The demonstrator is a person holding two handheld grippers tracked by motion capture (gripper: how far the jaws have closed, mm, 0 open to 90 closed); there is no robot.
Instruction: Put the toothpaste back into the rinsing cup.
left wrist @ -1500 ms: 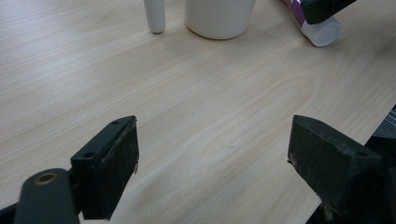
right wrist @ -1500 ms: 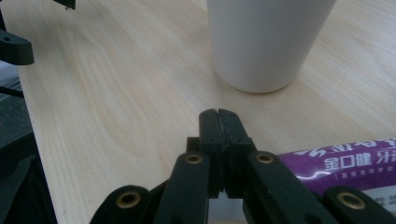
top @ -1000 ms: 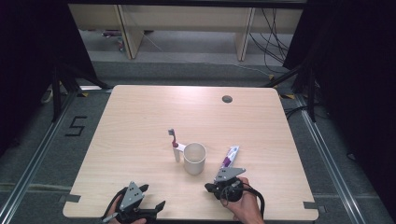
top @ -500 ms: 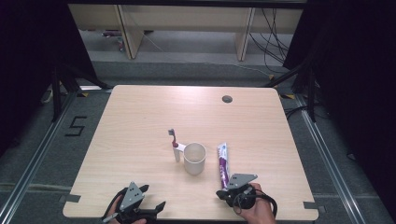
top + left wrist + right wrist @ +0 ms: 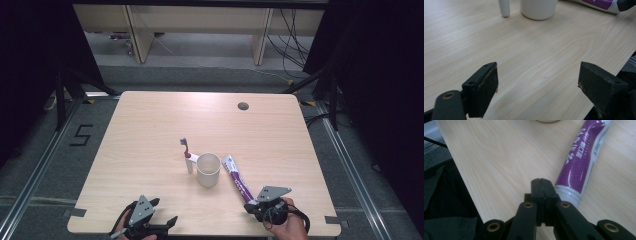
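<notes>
Purple toothpaste tube (image 5: pixel 238 178) lies flat on the wooden table (image 5: pixel 150 130) right of the white cup (image 5: pixel 208 170); right gripper (image 5: pixel 541 185), jaws pressed together empty, sits low beside its cap end; left gripper (image 5: pixel 537 82) rests near the front edge, jaws spread wide.

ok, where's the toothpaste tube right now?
High view: the toothpaste tube lies flat on the table, just right of the white cup, its near end beside the shut right gripper.

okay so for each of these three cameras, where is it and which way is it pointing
High view: above the near edge, looking forward and down on the table; hands and both grippers show.
Left gripper view: low, along its open jaws toward the cup.
Right gripper view: along its shut jaws, beside the toothpaste tube.
All three share the tube and cup.
</notes>
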